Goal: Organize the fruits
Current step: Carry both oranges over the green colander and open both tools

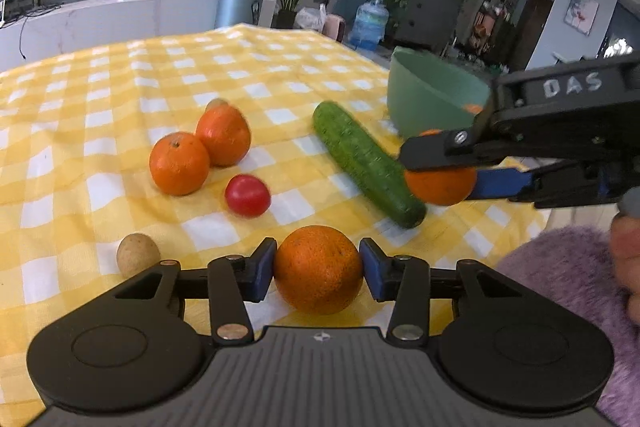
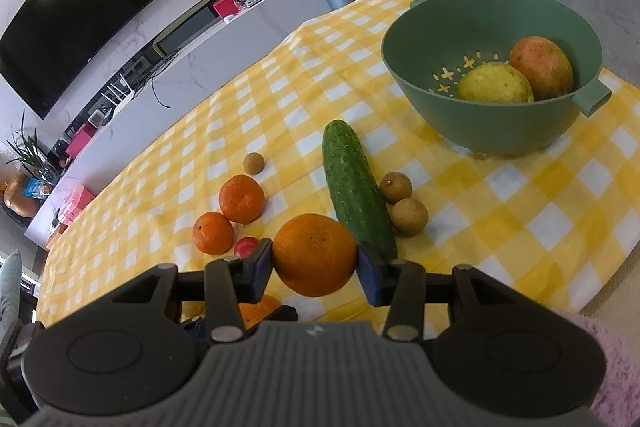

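In the left wrist view my left gripper (image 1: 318,267) is shut on an orange (image 1: 318,269) low over the yellow checked cloth, a blue pad against each side. My right gripper (image 2: 316,259) is shut on a second orange (image 2: 314,255), held above the cloth beside the cucumber (image 2: 356,187). From the left wrist view that right gripper (image 1: 440,175) reaches in from the right with its orange (image 1: 440,189) in front of the green bowl (image 1: 432,99). The bowl (image 2: 480,131) holds a yellow fruit (image 2: 494,83) and a reddish one (image 2: 542,67).
Two more oranges (image 1: 179,163) (image 1: 223,135), a red tomato (image 1: 247,195) and the cucumber (image 1: 366,163) lie mid-cloth. Small brown round fruits sit near the cucumber (image 2: 395,187) (image 2: 409,217) and by my left gripper (image 1: 138,255). A hand in a purple fuzzy sleeve (image 1: 560,287) is at right.
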A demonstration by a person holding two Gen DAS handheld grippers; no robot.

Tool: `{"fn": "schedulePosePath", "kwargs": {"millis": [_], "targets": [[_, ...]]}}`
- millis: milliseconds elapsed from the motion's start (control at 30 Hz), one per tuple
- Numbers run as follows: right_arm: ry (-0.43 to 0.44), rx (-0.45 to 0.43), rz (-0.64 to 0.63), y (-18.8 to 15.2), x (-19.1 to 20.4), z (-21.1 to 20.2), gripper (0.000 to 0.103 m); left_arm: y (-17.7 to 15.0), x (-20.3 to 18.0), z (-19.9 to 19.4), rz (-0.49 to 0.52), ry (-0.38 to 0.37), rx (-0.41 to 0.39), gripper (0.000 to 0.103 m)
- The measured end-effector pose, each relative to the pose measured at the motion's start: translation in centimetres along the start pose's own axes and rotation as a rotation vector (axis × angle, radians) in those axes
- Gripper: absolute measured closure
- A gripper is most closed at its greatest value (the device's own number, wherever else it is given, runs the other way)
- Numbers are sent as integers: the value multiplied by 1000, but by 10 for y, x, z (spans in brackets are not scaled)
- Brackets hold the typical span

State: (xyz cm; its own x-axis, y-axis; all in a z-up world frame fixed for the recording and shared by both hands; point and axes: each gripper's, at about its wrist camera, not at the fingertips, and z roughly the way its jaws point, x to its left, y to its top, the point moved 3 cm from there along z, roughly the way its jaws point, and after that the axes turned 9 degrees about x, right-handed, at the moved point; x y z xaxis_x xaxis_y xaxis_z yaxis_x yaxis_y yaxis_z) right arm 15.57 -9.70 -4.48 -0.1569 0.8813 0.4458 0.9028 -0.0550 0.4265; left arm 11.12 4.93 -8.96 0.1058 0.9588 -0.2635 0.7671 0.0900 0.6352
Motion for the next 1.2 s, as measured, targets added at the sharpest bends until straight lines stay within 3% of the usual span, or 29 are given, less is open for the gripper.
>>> {"fn": "schedulePosePath", "kwargs": {"millis": [267,467,833,1067,1200], "targets": [[86,-77,4,5,-1,-24,61,31,-27,-46,-46,-46,-148,52],[133,-162,18,15,-7,-52,61,51,-53,-54,-10,-47,-167,52],[133,-316,122,34,-62,-96,61,95,-72,-20,-45,-114,-84,52],[109,-348,287,46,-112,-95,61,123,-76,12,-157,-224,-37,52],[114,-333,324,65,-127,-83,61,142,-81,34,-180,-235,-11,52]]}}
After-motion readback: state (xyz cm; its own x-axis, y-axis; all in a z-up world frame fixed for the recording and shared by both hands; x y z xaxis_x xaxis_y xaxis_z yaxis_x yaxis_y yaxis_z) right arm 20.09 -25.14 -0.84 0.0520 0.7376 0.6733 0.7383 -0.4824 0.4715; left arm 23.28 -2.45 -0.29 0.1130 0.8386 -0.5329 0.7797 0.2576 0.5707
